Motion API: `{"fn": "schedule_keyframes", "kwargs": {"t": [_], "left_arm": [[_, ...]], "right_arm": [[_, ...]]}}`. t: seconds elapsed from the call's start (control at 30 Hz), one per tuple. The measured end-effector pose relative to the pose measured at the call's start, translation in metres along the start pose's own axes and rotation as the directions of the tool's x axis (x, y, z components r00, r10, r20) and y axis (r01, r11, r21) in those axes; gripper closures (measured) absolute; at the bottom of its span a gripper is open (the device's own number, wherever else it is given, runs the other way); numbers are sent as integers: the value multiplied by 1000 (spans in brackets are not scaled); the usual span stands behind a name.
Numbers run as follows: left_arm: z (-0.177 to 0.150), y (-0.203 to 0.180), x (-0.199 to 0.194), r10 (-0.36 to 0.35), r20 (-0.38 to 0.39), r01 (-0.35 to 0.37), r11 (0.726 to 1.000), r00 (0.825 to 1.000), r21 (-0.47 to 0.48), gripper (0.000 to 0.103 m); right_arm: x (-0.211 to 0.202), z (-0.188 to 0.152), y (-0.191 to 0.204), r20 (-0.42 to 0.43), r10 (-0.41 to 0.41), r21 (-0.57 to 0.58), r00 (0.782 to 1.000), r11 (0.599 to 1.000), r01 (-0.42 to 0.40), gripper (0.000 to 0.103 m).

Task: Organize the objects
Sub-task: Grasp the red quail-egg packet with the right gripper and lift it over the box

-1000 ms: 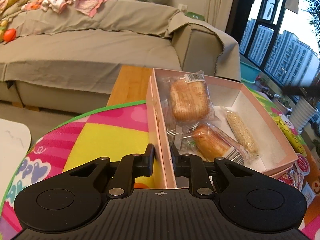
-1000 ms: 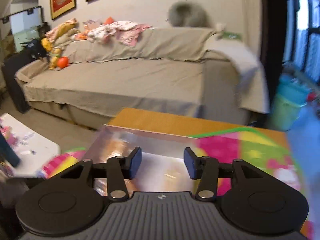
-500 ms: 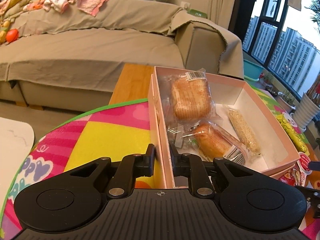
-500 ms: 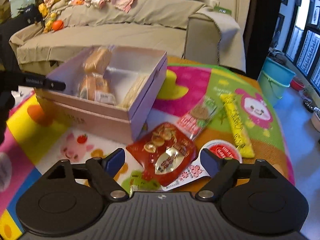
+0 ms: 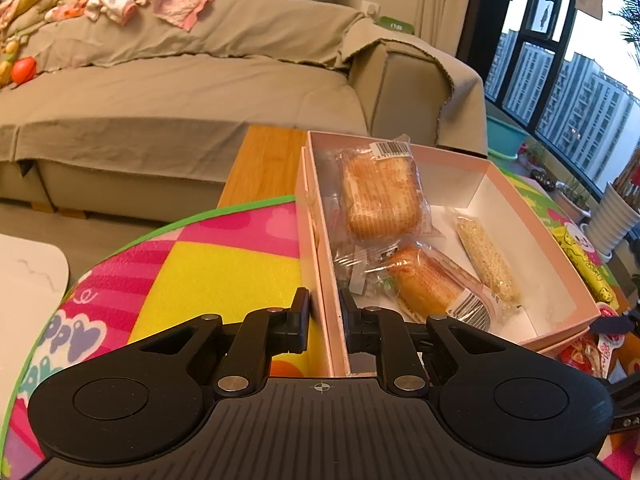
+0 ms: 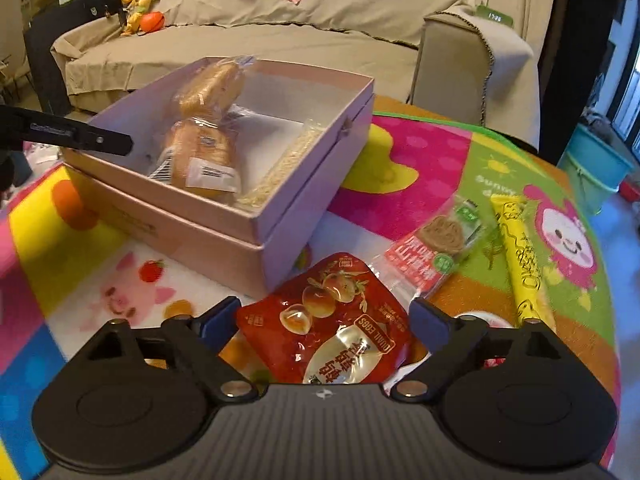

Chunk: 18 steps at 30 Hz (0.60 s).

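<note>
My left gripper (image 5: 324,312) is clamped on the near wall of the pink box (image 5: 532,236), one finger outside it, one inside. In the box lie two wrapped bread buns (image 5: 380,196) along that wall and a sesame bar (image 5: 486,262) toward the far side, with bare floor beyond it. My right gripper (image 6: 324,320) is spreading its jaws wide, holding nothing; the red quail-egg pouch (image 6: 332,328) lies between the pads, untouched, just beside the box's corner. Right of it lie a green-red snack pack (image 6: 436,248) and a yellow stick pack (image 6: 520,256) near the colourful mat (image 6: 400,160)'s rounded edge
</note>
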<state>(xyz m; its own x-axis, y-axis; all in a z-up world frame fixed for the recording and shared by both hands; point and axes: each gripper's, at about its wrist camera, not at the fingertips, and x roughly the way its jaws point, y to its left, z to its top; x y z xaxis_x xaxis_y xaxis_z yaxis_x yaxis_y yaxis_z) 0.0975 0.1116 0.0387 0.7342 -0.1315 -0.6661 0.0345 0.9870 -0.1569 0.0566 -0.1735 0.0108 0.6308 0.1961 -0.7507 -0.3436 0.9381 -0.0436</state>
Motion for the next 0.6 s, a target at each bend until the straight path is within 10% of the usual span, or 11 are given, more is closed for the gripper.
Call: {"fn": "schedule_keyframes", "kwargs": {"t": [0.23,0.43,0.6], "left_arm": [[-1,0,0,1,2,-1,1000,1000,-7,86],[-2,2,-1,-5,2,5,1000,1000,-9,85],[-2,2,-1,-4,1,4,1000,1000,-10,85]], "right_arm": [[-38,-8,11,9,27,14,1000,1000,-27,59],[-51,-25,24,-31,-39,-50,999,998,37,53],[-55,-24,9,-13,-19,89,1000,996,20,23]]}}
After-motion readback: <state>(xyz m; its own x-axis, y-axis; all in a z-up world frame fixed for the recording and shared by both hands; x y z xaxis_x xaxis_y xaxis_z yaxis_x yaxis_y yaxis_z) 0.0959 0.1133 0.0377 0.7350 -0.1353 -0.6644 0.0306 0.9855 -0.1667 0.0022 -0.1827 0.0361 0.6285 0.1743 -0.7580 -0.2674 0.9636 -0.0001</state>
